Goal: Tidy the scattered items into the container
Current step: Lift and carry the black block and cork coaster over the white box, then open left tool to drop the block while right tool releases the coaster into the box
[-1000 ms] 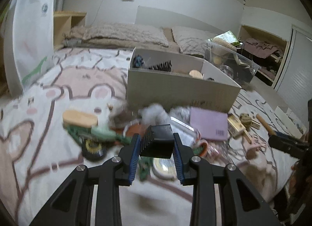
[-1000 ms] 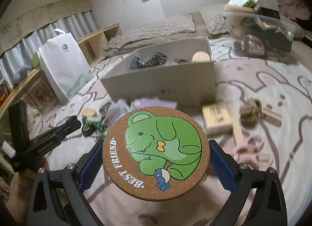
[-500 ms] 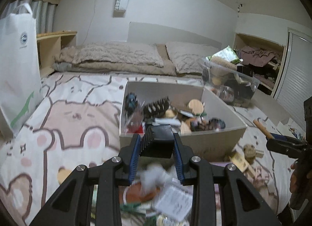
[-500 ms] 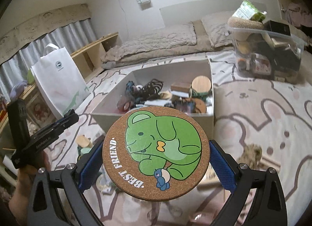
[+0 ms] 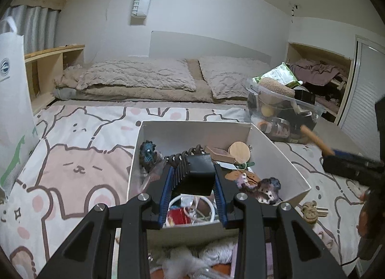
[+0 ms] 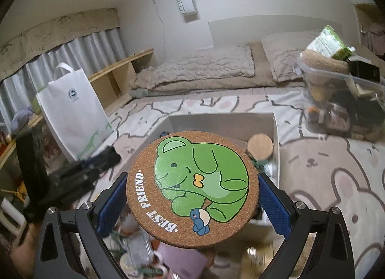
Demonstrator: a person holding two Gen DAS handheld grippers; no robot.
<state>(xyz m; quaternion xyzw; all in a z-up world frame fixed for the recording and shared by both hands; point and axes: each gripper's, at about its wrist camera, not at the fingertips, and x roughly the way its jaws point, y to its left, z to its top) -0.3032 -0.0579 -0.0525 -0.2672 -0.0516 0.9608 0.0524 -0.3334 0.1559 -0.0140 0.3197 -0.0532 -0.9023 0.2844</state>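
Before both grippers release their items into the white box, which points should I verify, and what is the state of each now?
1. Left gripper pinches the black comb: ok.
2. Right gripper clamps the cork coaster: ok.
3. Comb is above the white box: ok.
4. Coaster is fully above the box: cannot tell, it hides the opening.
5. Free room inside the box: ok at the back.
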